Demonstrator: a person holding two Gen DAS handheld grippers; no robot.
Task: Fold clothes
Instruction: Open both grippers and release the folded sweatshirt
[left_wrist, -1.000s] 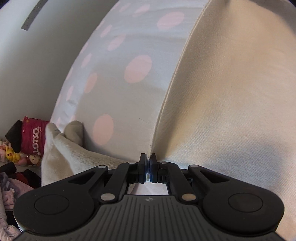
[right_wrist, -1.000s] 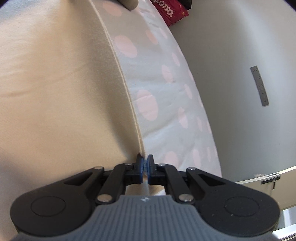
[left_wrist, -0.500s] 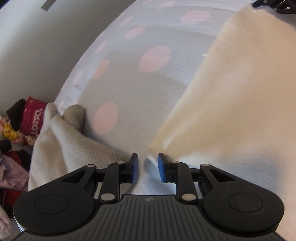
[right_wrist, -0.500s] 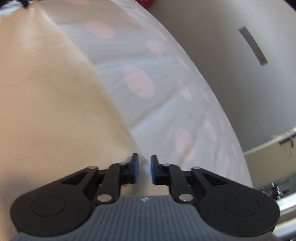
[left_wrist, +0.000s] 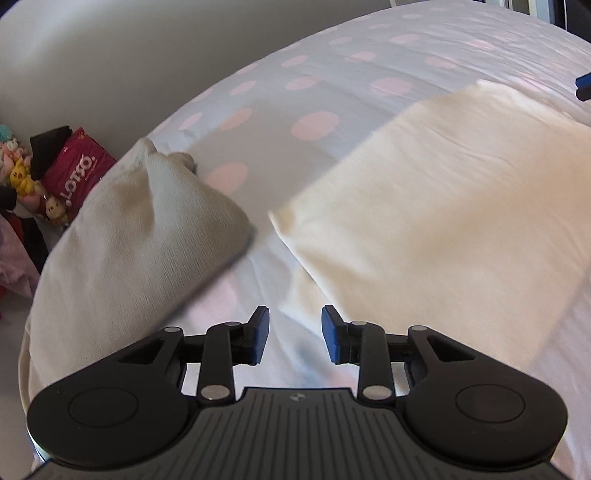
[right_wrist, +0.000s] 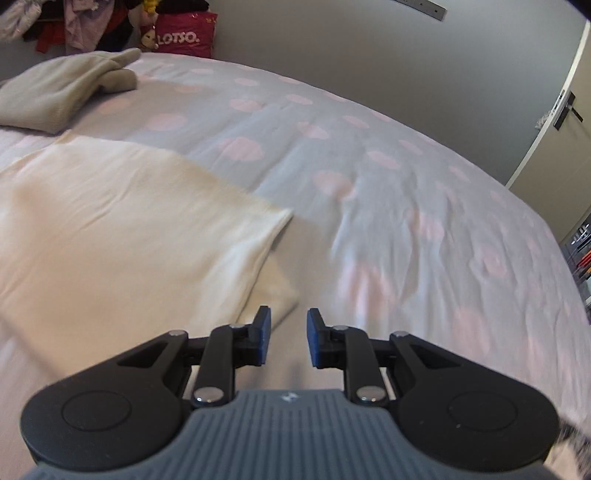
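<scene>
**Q:** So where's the garment, and what are your hands doing?

**Me:** Right now the cream soft-knit folded garment (left_wrist: 436, 206) is lying flat on my bed, on the white bedspread with pale pink polka dots (left_wrist: 314, 74). My left hand-held gripper (left_wrist: 294, 338) hovers just off its near left corner. Its blue pads have just been spreading apart and there's nothing between them, only bedspread showing through the gap. So that one's released.

**Q:** And the other one?

**Me:** Same deal. My right hand-held gripper (right_wrist: 288, 339) sits just beside the garment's near right corner (right_wrist: 273, 288), jaws parted, nothing pinched. Those jaws opened up a moment ago as well and the gap hasn't changed since. In the left camera a bit of its blue pad (left_wrist: 583, 86) shows at the far right edge, past the garment's other end.

**Q:** Anything else on the bed?

**Me:** Yep, a beige-grey knit sweater in a folded bundle (left_wrist: 122, 236) off to the left of the cream one, apart from it with a strip of bedspread between. Beyond the bed's far corner, against the grey wall (right_wrist: 332, 44), there's a red plastic bag with "LOTSO" printed in white (right_wrist: 184, 33), some small plush toys (left_wrist: 20, 173) and a heap of mixed clothes (right_wrist: 74, 22). Edges are a bit blurry in both views.
</scene>
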